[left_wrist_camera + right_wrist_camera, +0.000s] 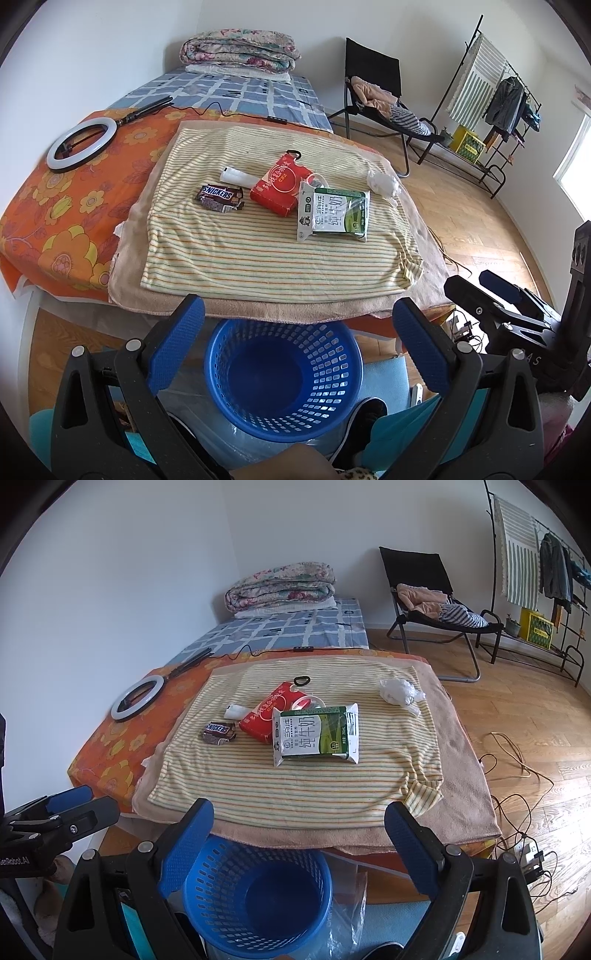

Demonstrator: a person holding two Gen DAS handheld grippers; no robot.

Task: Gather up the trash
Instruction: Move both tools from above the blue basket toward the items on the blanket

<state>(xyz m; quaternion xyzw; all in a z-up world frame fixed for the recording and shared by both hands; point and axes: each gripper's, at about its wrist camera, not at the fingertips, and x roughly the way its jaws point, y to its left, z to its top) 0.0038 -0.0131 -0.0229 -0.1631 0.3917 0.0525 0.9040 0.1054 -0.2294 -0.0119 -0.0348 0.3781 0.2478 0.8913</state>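
On the striped cloth [258, 254] lie a Snickers wrapper [219, 196] [218, 731], a red tissue pack [279, 184] [266, 713], a green-and-white milk pouch [334, 214] [314, 736], a small white tube [236, 174] [236, 711] and a crumpled white wad [384, 182] [399, 692]. A blue mesh basket [283, 376] [256, 895] stands on the floor below the table's near edge. My left gripper [295, 343] hangs open above the basket, holding nothing. My right gripper [299, 840] is open too, and is seen from the side in the left wrist view [491, 291].
A ring light [82, 145] with its cable lies on the orange floral cover at the left. Behind are a bed with a folded quilt [240, 51], a black chair [373, 92] with clothes and a clothes rack [491, 107]. Cables [517, 768] and a power strip lie on the wooden floor at the right.
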